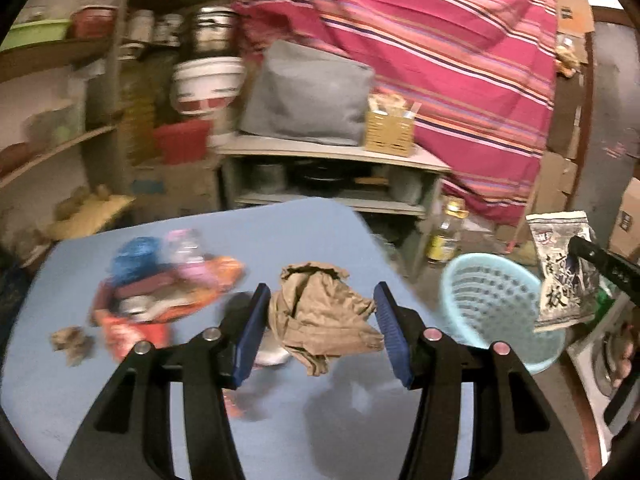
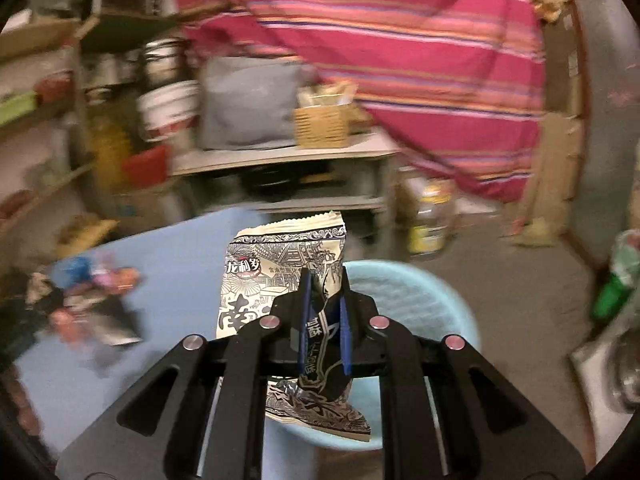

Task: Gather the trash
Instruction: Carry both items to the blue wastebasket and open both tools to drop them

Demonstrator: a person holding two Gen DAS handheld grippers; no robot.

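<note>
crumpled brown paper (image 1: 320,312): pinched between the blue pads of the left gripper (image 1: 322,330), lifted clear of the desk, so it seems bound for the bin.
snack wrapper (image 2: 296,300): black-and-white printed bag, clamped by the nearly closed right gripper (image 2: 324,320); it hangs above the basket's near rim, probably about to be dropped in.
blue basket (image 1: 492,308): pale perforated plastic, standing on the floor just right of the desk; likely the bin for the trash, set where both hands can reach it.
remaining trash (image 1: 160,280): blurred heap of orange, blue and pink wrappers at the desk's far left, with a small brown scrap (image 1: 72,344) nearer; not yet collected.
desk (image 1: 280,232): blue top, mostly bare near the grippers.
surroundings: cluttered shelves and a striped red cloth (image 1: 440,40) beyond.
</note>
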